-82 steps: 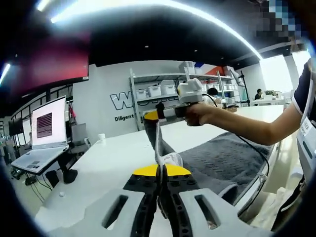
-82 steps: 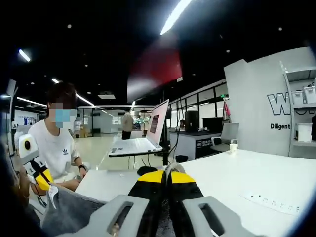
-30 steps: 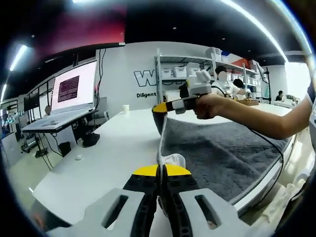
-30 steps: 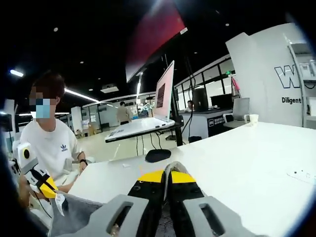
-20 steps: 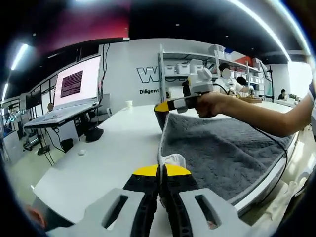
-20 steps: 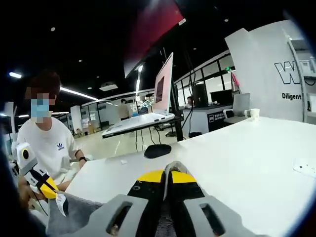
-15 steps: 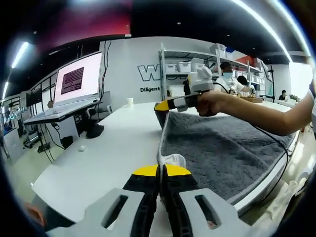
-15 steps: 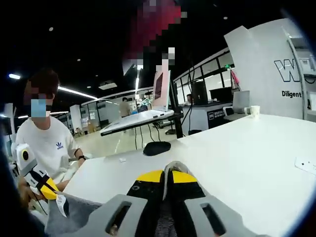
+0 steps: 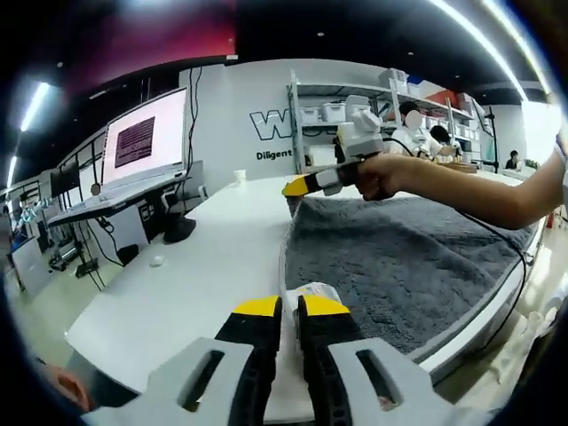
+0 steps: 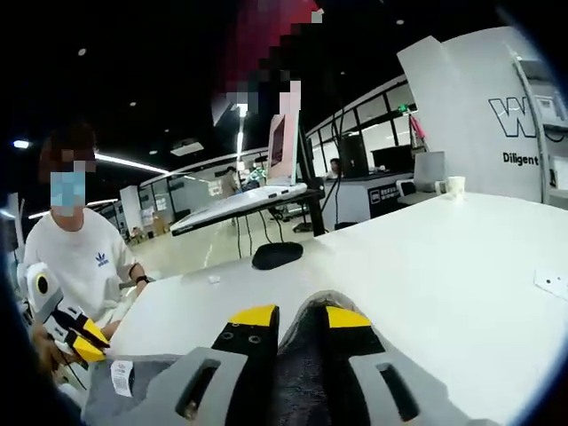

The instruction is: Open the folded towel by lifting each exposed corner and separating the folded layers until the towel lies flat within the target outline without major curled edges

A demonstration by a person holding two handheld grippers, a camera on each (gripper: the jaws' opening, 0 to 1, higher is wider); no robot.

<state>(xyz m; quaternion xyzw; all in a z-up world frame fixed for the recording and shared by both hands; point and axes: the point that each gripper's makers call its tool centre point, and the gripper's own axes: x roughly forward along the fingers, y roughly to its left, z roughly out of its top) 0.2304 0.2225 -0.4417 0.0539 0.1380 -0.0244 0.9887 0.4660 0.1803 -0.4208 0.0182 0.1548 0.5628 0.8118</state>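
The grey towel (image 9: pixel 399 257) lies spread on the white table (image 9: pixel 195 275). Its near corner, with a white label (image 9: pixel 311 291), rests just ahead of my left gripper (image 9: pixel 290 306), whose jaws stand a little apart and open. At the far corner a hand (image 9: pixel 382 173) holds my right gripper (image 9: pixel 306 185) low over the towel. In the right gripper view my right gripper (image 10: pixel 300 315) is open, with the towel's corner (image 10: pixel 297 364) lying loose between its jaws. Far along the towel's edge (image 10: pixel 151 373) lies the label (image 10: pixel 122 376), with the left gripper (image 10: pixel 75 344) beside it.
A laptop (image 9: pixel 142 151) on a raised stand sits left of the table, its black base (image 10: pixel 277 255) near the table's edge. Shelves with boxes (image 9: pixel 328 115) stand against the back wall. A person in a white shirt (image 10: pixel 84 262) is at the table's end.
Both grippers came down toward the table and their jaws parted. The towel's two corners, held up before, now lie on the table and the label has dropped flat.
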